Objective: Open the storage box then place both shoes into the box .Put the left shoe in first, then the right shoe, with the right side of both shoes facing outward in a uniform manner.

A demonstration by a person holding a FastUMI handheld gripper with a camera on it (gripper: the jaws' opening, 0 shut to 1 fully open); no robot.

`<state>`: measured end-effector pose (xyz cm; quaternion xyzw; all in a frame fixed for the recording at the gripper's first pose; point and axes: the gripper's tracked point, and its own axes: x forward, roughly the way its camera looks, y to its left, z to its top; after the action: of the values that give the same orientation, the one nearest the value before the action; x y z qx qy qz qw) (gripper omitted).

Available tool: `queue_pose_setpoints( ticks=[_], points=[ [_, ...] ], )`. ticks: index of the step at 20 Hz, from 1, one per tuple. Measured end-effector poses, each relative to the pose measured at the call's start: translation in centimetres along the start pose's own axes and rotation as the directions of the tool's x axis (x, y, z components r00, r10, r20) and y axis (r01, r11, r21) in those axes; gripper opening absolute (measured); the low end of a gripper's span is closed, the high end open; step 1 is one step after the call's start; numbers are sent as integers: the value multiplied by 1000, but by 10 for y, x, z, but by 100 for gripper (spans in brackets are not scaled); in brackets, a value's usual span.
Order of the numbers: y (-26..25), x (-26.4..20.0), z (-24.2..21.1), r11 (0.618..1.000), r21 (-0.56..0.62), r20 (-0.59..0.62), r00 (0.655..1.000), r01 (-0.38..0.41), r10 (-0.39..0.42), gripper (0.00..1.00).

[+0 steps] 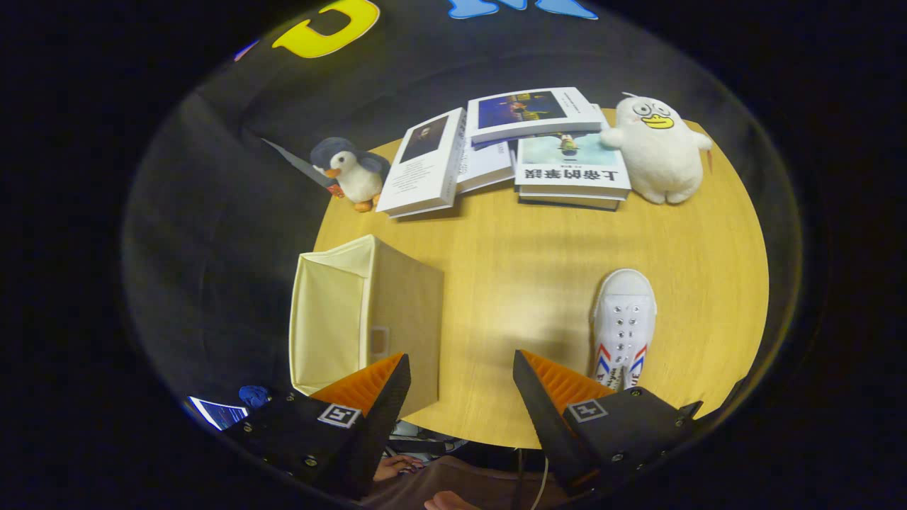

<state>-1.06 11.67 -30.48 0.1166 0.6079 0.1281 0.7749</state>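
Claw (460, 379) spread, empty above table's (510, 283) near edge; we judge the canvas shoe (623, 326) light, soft-sided, best pinched at its collar.

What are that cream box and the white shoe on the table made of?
The storage box looks like cloth over stiff panels: matte, soft folded edges, lying on its side. The shoe seems to be white canvas with metal eyelets and a smooth, probably rubber, toe cap. The gripper hangs open above the wood-look table, holding nothing.
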Motion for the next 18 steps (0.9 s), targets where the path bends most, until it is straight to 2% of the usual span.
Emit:
queue_pose_setpoints(
  ticks=[2,6,15,18],
  points=[
    [-27,-2,-5,999,14,-2,999,38,-38,90],
    [-67,-6,-14,994,83,-20,998,66,-64,90],
    [-148,4,-46,981,99,-85,984,167,-159,86],
    [-166,14,-56,977,115,-117,979,182,-169,86]
  ],
)
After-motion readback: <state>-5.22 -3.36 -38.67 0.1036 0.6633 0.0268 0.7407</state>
